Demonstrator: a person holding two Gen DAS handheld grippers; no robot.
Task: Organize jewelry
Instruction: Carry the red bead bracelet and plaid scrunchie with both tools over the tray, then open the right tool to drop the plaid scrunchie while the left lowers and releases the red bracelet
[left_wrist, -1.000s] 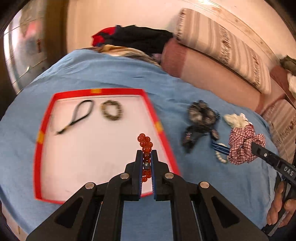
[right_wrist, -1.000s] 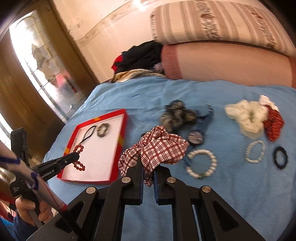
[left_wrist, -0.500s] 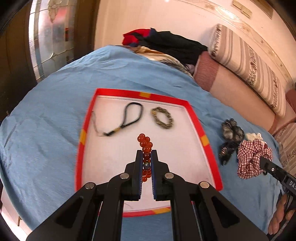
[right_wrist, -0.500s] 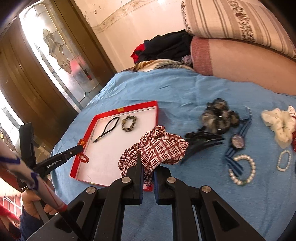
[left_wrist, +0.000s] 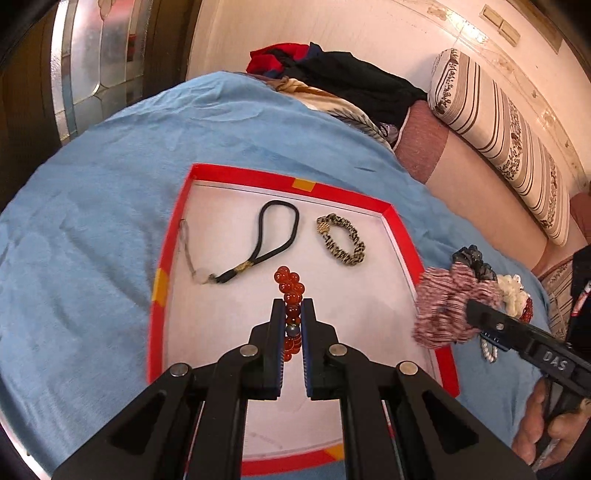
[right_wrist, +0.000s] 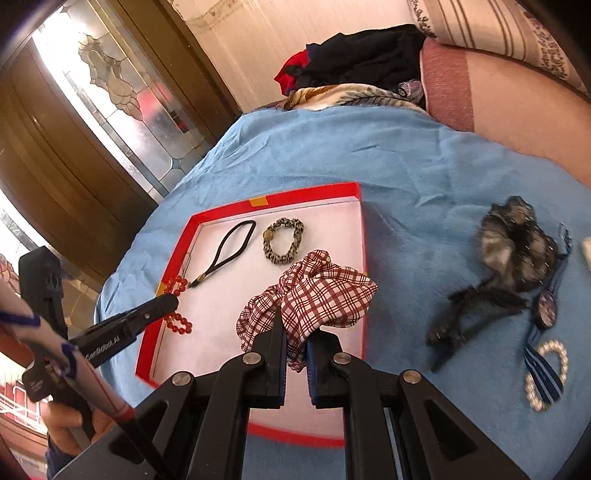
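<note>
A red-rimmed white tray (left_wrist: 288, 179) (right_wrist: 306, 192) lies on the blue bedspread. In it are a black cord loop (left_wrist: 275, 236) (right_wrist: 231, 251) and a leopard-print scrunchie (left_wrist: 341, 240) (right_wrist: 283, 240). My left gripper (left_wrist: 292, 306) (right_wrist: 168, 302) is shut on a red bead bracelet (left_wrist: 290, 288) (right_wrist: 177, 317) and holds it over the tray's middle. My right gripper (right_wrist: 295, 334) (left_wrist: 471, 308) is shut on a red plaid scrunchie (right_wrist: 314, 291) (left_wrist: 447, 306) and holds it over the tray's right edge.
On the bedspread right of the tray lie a grey-black scrunchie (right_wrist: 517, 247), a black hair clip (right_wrist: 469, 317), a blue watch (right_wrist: 546, 306) and a white pearl bracelet (right_wrist: 546, 373). Pillows (left_wrist: 498, 122) and a clothes pile (left_wrist: 332, 81) sit at the back. A glass door (right_wrist: 110, 96) stands left.
Both grippers have moved left toward the tray with their loads. The left one now hangs the bead bracelet over the tray's middle; the plaid scrunchie has reached the tray's right side.
</note>
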